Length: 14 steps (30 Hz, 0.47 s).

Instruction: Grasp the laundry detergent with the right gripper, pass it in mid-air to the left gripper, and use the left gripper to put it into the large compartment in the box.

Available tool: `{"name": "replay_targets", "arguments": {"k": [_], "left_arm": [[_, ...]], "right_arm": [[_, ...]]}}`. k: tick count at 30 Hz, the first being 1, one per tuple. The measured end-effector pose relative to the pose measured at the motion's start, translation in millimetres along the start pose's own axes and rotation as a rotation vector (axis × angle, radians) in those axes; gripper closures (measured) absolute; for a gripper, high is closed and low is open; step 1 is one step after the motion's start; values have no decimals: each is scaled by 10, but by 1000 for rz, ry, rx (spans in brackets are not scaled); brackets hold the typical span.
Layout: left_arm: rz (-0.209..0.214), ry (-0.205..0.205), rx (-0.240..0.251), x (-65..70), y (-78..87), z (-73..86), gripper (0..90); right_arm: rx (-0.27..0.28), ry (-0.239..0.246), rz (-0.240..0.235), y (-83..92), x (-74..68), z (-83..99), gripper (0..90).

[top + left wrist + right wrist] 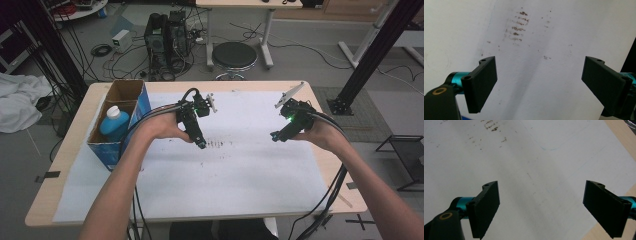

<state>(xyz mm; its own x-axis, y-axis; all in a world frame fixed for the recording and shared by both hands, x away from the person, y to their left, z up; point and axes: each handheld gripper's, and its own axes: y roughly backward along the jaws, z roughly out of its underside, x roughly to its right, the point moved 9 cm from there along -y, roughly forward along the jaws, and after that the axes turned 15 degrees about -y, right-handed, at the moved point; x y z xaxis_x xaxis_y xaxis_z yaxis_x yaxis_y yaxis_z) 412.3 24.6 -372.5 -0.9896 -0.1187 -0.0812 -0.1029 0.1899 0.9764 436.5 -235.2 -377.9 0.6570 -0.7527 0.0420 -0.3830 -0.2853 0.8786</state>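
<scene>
Over the middle of the white paper sheet (240, 170) that is covering the wooden table (75, 145), the person is holding both grippers above the surface with nothing between their jaws. In the high view the left gripper (201, 144) is pointing down and toward the centre, its tip hanging just beside a patch of brown smudge marks (218, 144) on the sheet; the left hand (167, 127) is wrapping around its body, and cables are trailing back along the forearm. In the left gripper view the left gripper (539, 82) is showing its two black jaws spread wide, with bare sheet between them and the brown smudge marks (517, 26) lying ahead of the tips. The right gripper (275, 136) is hovering well apart from the left one, angled inward, with the right hand (320, 135) gripping it. In the right gripper view the right gripper (541, 207) is likewise standing wide open and gripping nothing, and the table's wooden edge (619, 135) is showing past the sheet. At the table's left edge a blue cardboard box (142, 107) is sitting with its top open, and a blue bottle with a white cap (115, 122) is standing inside its near compartment, well apart from both grippers.
</scene>
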Motion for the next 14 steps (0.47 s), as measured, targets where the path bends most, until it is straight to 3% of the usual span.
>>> {"name": "replay_targets", "arguments": {"k": [14], "left_arm": [[-7, 6, 4, 27, -27, 16, 131]], "right_arm": [[-5, 10, 5, 15, 10, 25, 131]]}}
